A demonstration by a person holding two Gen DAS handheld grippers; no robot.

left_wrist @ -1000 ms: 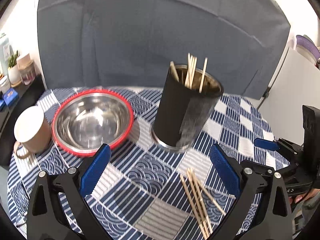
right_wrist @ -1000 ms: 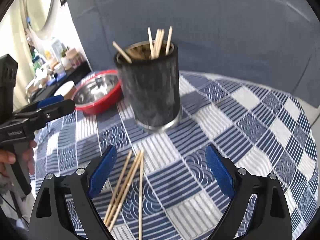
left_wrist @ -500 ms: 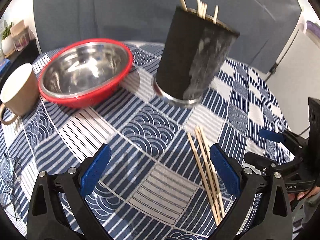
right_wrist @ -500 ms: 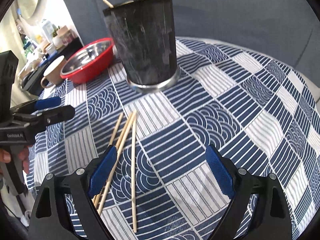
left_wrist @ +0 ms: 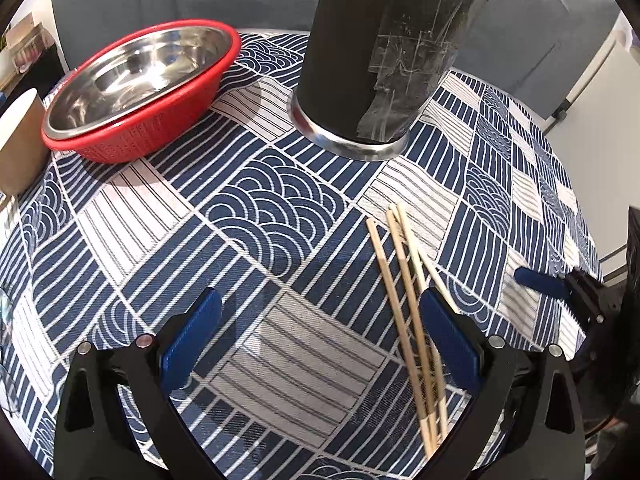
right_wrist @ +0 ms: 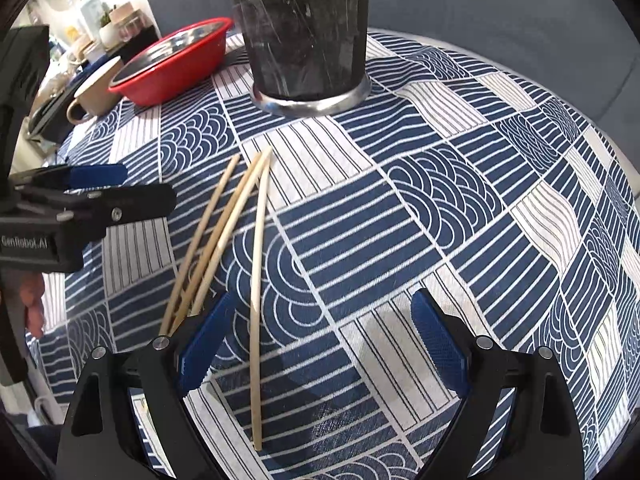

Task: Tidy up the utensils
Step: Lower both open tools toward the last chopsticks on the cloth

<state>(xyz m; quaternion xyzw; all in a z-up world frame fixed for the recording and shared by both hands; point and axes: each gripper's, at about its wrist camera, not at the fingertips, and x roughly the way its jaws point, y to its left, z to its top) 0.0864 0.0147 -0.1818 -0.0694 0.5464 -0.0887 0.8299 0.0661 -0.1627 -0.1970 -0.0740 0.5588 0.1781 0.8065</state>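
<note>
Several wooden chopsticks (left_wrist: pixel 404 280) (right_wrist: pixel 224 232) lie loose on the blue-and-white patterned tablecloth (left_wrist: pixel 256 216). Behind them stands a black cylindrical utensil holder (left_wrist: pixel 384 52) (right_wrist: pixel 304 32) with a metal base; its top is cut off in both views. My left gripper (left_wrist: pixel 320 312) hangs open low over the cloth, its right finger (left_wrist: pixel 448 332) beside the chopsticks. My right gripper (right_wrist: pixel 322 322) is also open, and one pale chopstick (right_wrist: pixel 258 300) lies between its jaws near the left finger (right_wrist: pixel 204 344). Nothing is gripped. The left gripper (right_wrist: pixel 92 192) also shows at the left of the right wrist view.
A steel bowl inside a red basket (left_wrist: pixel 140 84) (right_wrist: pixel 176 64) sits left of the holder. A tan mug (left_wrist: pixel 20 140) (right_wrist: pixel 96 92) stands further left. A cluttered shelf (right_wrist: pixel 92 28) lies beyond the table's left edge. A grey backdrop rises behind.
Both grippers have sunk toward the cloth and tipped further down. The holder and bowl have slid up in the views and the chopsticks look larger and closer. Both stayed open.
</note>
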